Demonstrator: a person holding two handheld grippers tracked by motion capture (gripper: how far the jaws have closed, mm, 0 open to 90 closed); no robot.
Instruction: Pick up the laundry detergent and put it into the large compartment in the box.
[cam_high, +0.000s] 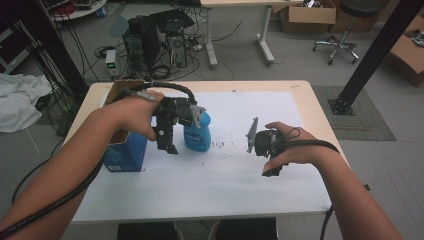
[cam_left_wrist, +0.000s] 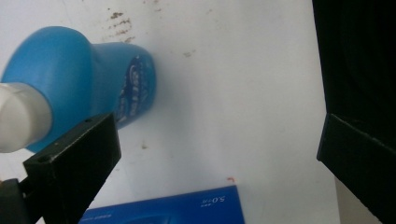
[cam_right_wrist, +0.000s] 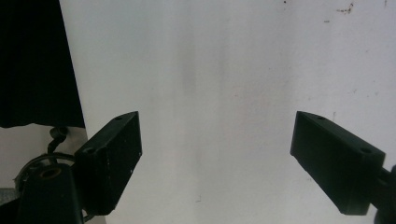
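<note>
Left claw (cam_high: 167, 142): held above the white sheet (cam_high: 220, 175) on the table (cam_high: 310, 100), jaws set wide, nothing between them. In the left gripper view (cam_left_wrist: 219, 154), jaws spread to both edges of the frame, bare white sheet between.

Blue bottle (cam_high: 197, 134): upright on the sheet, just beside the left claw on its right side, white cap (cam_left_wrist: 21, 116) on top. In the left gripper view, seen at upper left (cam_left_wrist: 88, 74), beyond and outside one jaw, not between the jaws. Contact between bottle and claw: cannot tell.

Blue box (cam_high: 125, 150): standing on the table just to the left of the left claw, open at the top, partly behind the left hand (cam_high: 132, 112). Edge of the box visible at the bottom of the left gripper view (cam_left_wrist: 168, 210), close under the claw.

Right claw (cam_high: 270, 167): well apart from bottle and box, to the right of both, held in the right hand (cam_high: 290, 147) low over the sheet. In the right gripper view (cam_right_wrist: 215, 149), jaws wide apart, empty, only marked white sheet (cam_right_wrist: 210, 70) between them.
</note>
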